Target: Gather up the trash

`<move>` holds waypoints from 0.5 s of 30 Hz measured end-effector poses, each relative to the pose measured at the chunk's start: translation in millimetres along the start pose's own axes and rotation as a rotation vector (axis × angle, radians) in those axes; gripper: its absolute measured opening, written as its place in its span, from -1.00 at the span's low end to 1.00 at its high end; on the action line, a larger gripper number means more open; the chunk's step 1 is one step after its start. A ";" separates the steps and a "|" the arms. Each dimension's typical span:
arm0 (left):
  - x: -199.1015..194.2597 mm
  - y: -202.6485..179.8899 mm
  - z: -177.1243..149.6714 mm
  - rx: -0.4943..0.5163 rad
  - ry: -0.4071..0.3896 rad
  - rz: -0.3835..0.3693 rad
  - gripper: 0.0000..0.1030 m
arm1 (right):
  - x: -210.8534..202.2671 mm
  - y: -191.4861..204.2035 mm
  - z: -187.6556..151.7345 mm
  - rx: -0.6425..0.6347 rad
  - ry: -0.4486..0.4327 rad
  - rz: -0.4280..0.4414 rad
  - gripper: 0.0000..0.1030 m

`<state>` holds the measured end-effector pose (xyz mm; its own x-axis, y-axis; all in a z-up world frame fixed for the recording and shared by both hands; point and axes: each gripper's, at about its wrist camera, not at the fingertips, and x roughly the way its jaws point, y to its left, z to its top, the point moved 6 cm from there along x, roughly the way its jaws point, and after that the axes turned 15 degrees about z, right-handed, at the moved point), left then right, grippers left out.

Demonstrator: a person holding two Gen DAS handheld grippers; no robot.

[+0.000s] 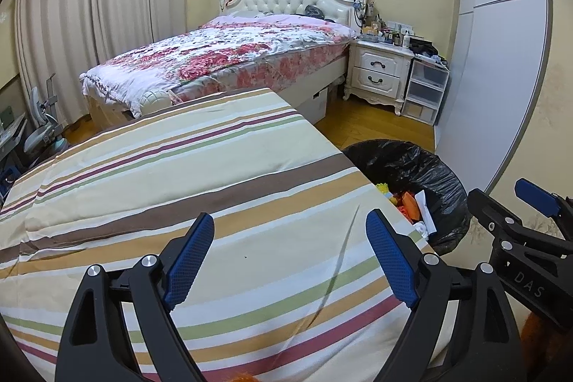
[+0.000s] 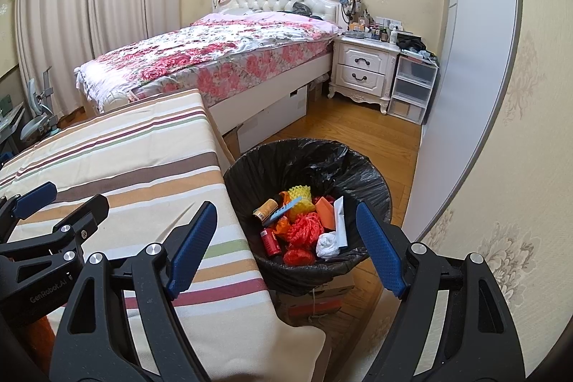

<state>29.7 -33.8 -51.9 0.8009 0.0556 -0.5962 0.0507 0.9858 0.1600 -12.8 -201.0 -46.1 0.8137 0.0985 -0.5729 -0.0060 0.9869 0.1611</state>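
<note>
A bin lined with a black bag (image 2: 272,163) stands on the floor right of the striped table; it also shows in the left wrist view (image 1: 429,167). Inside lie a red can (image 2: 270,241), a brown can (image 2: 265,209), red netting (image 2: 304,230), yellow foam netting (image 2: 300,193), orange paper (image 2: 326,208), white paper (image 2: 338,221) and a crumpled tissue (image 2: 327,245). My right gripper (image 2: 286,246) is open and empty, above the bin's near rim. My left gripper (image 1: 290,253) is open and empty over the striped tablecloth (image 1: 179,174).
A floral bed (image 2: 215,56) stands beyond the table. A white nightstand (image 2: 361,70) and plastic drawers (image 2: 412,92) sit at the back right. A grey wardrobe door (image 2: 465,95) and wallpapered wall close the right side. Curtains (image 2: 89,6) hang at the left.
</note>
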 end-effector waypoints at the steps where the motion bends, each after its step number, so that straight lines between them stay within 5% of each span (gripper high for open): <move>1: -0.4 -0.3 0.7 -0.001 -0.003 0.000 0.63 | 0.8 -0.1 -1.8 0.000 0.001 0.001 0.52; 8: -0.2 3.6 3.1 -0.023 -0.012 0.018 0.63 | 1.1 -0.1 -1.6 -0.001 0.001 0.001 0.52; 15: 16.7 23.9 -1.2 -0.023 0.035 0.111 0.65 | 6.5 11.1 -5.8 -0.024 0.018 0.023 0.52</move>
<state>43.5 -9.1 -59.0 0.7798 0.1695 -0.6026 -0.0510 0.9767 0.2087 -11.0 -188.6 -52.8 0.8027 0.1236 -0.5835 -0.0390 0.9871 0.1555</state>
